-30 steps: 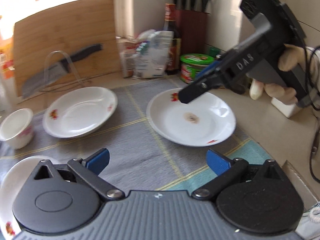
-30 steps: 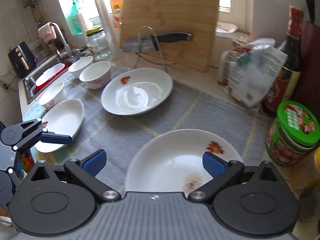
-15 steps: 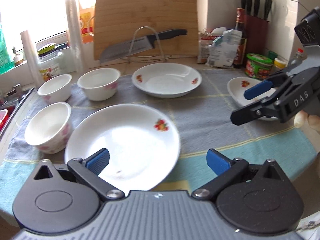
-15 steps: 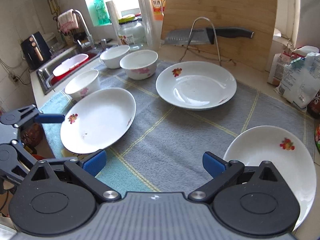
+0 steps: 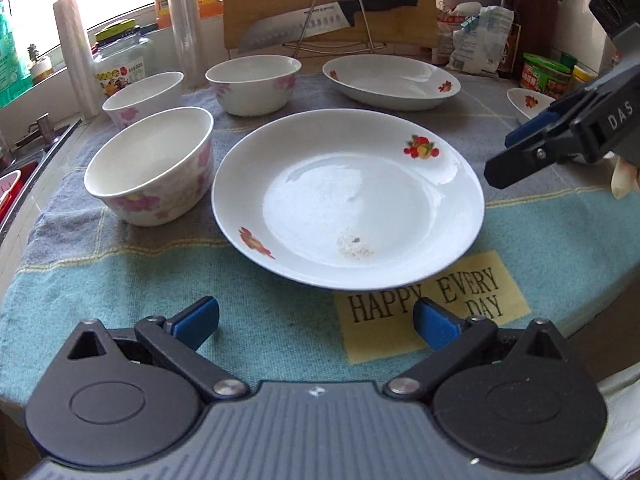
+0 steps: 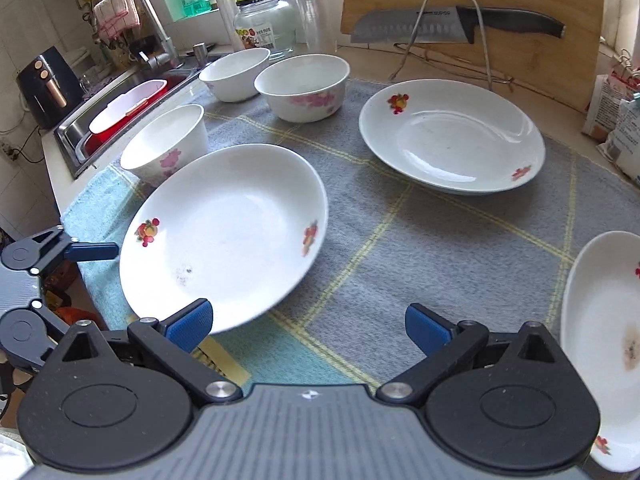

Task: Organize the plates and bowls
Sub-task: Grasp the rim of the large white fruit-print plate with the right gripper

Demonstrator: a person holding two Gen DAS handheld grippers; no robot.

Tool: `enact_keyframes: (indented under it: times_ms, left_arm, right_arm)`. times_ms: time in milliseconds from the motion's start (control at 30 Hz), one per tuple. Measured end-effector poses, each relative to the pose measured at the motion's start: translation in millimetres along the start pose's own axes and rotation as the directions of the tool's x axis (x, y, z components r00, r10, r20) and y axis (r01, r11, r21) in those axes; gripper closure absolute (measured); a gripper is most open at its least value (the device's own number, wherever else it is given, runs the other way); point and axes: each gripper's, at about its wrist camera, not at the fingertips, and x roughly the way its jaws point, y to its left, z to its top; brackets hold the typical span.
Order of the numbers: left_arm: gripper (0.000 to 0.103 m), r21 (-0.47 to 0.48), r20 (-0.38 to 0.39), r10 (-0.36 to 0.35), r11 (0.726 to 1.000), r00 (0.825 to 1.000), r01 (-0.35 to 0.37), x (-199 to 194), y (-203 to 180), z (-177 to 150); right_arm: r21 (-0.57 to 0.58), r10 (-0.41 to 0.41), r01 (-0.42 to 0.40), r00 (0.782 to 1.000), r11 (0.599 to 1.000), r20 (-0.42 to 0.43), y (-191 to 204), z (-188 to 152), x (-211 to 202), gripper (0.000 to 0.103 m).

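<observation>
Three white plates with fruit prints lie on a grey-and-teal cloth: a near plate (image 5: 348,196) (image 6: 224,236), a far plate (image 5: 390,80) (image 6: 452,148) and a right plate (image 5: 528,102) (image 6: 604,344). Three white bowls with pink flowers stand left: a near bowl (image 5: 150,164) (image 6: 168,144), a middle bowl (image 5: 254,84) (image 6: 304,86) and a far bowl (image 5: 144,94) (image 6: 234,72). My left gripper (image 5: 316,320) is open and empty, just in front of the near plate. My right gripper (image 6: 308,326) is open and empty, between the near and right plates.
A wooden cutting board (image 6: 472,4) and a knife (image 6: 456,24) on a wire stand are at the back. A sink (image 6: 124,104) lies left. Jars, a bottle and packets (image 5: 480,40) stand back right. The counter's front edge is close below my left gripper.
Both grippers have swung left. The left gripper moved from the far and right plates to face the near plate. The right gripper left the right plate, which now sits at its right edge.
</observation>
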Motion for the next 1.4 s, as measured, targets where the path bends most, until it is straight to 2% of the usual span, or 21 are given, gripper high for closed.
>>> enact_keyframes:
  times_ms: [367,700,933,1100,1400]
  left_arm:
    - [0.000,0.093,0.039,-0.130,0.988,0.991,0.126,14,15,4]
    - [0.000,0.155,0.083,-0.198,0.971,0.977,0.183,20,26,5]
    - [0.000,0.175,0.110,-0.222,0.964,0.969,0.201,21,29,2]
    - [0.000,0.173,0.155,-0.227,0.964,0.961,0.200,20,30,-5]
    - [0.000,0.174,0.153,-0.224,0.965,0.963,0.197,21,29,-3]
  right_arm:
    - [0.038,-0.012,0.013,1.000,0.999,-0.028,24,9,25,0.000]
    - [0.087,-0.018,0.023,0.998,0.996,-0.054,31,13,40,0.000]
    - [0.082,-0.006,0.011,0.998,0.997,-0.063,30,21,47,0.000]
    - [0.053,0.030,-0.027,0.997,0.998,-0.070,25,31,55,0.000]
    - [0.003,0.143,-0.144,0.984,0.990,-0.110,14,60,74,0.000]
